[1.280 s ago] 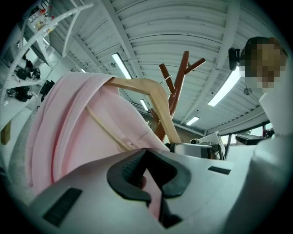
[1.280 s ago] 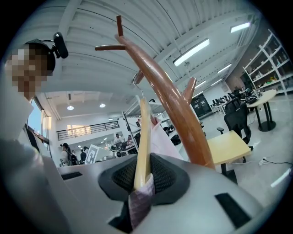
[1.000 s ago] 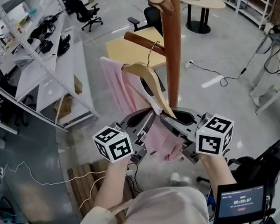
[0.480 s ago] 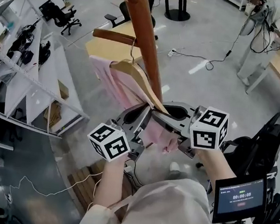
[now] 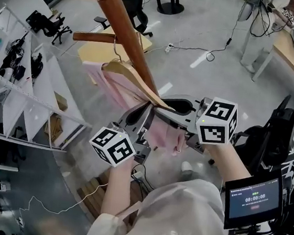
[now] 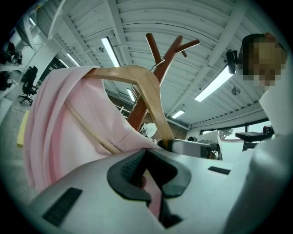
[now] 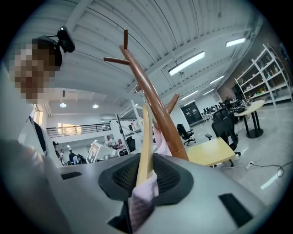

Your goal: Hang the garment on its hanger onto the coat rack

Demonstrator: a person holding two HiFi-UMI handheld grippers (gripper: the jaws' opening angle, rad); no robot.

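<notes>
Hanger (image 5: 133, 78) and pink garment (image 5: 113, 87) have travelled left in the head view, with the hook at the lower peg (image 5: 93, 37) of the coat rack (image 5: 126, 30). The left hand-held gripper (image 5: 143, 116) is clamped on the garment. The right hand-held gripper (image 5: 172, 105) is clamped on the hanger's cloth-covered end. Hooking is in hand; next, seat the hook, then release.

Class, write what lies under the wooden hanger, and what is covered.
A pink garment drapes under the wooden hanger. The left tool pinches its fabric; the right tool clamps the hanger's end with cloth. The tools hide part of it.
</notes>
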